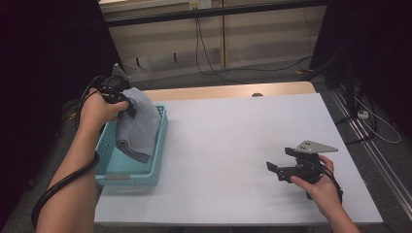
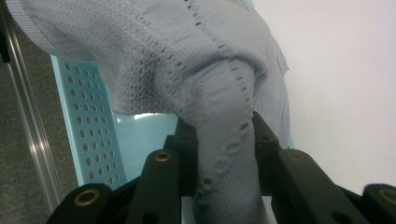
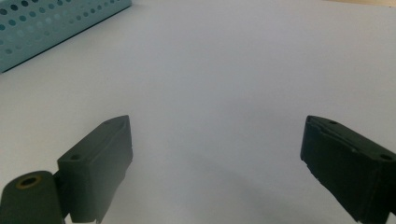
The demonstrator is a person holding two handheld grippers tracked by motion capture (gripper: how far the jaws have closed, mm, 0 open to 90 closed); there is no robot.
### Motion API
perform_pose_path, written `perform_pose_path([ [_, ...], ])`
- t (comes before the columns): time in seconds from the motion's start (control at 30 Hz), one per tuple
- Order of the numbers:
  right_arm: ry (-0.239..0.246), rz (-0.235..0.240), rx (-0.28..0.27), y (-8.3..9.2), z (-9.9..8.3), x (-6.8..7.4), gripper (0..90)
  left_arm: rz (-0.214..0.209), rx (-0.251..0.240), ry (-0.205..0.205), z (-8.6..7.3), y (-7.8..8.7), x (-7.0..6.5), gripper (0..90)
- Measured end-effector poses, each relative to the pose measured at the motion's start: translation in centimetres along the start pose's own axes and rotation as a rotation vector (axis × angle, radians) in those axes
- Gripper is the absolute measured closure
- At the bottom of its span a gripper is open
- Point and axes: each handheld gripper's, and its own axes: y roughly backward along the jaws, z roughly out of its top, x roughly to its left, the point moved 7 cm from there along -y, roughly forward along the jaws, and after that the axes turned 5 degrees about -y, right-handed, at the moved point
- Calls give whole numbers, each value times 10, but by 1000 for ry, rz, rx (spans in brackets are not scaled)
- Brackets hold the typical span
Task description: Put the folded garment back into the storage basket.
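White table top [image 1: 228,141], matte and bare over most of its width, is recorded as the working surface, with a strip of pale wood showing along its far edge.

Item 1, right gripper [image 1: 278,162]: held low over the near right part of the table by the right hand [image 1: 318,187]. Its jaws are seen spread wide apart in the right gripper view, with nothing between them but bare table. A grey three-cornered plate sits on top of it.

Item 2, basket [image 1: 158,155]: turquoise plastic, rectangular, walls pierced with rows of round holes. It is placed at the table's left edge, well apart from the right gripper and directly below the left one. A corner of it is seen ahead of the right jaws, to the upper left [image 3: 51,25].

Item 3, garment [image 1: 138,124]: grey-blue knit, with lines of small openwork holes and a ribbed hem. It is gathered into a thick fold that is pinched between the jaws of the left gripper [image 2: 224,158], closed tight on the cloth. The rest hangs from the jaws, partly draped over the basket's far right wall and partly inside it. The left hand [image 1: 99,109] is raised above the basket's far end.

Beyond the table, a grey floor, trailing black cables and a pale wall panel are noted.
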Motion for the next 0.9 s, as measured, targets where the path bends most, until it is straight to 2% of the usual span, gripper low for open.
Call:
perform_pose_path([
  [0.3, 2, 1, 0, 0, 0, 0, 90, 12, 17, -7, -7, -10, 3, 710],
  [0.37, 0, 0, -1, 0, 0, 0, 90, 9, 16, 4, -8, -11, 4, 710],
  [0.47, 1, -1, -1, 0, 0, 0, 90, 2, 30, -3, -11, -14, 4, 710],
  [0.6, 2, 0, 0, 0, 0, 0, 90, 16, 41, -8, -16, -19, 4, 710],
  [0.9, 1, 0, 4, -1, -1, 1, 90, -5, 61, -26, -29, -24, 0, 710],
])
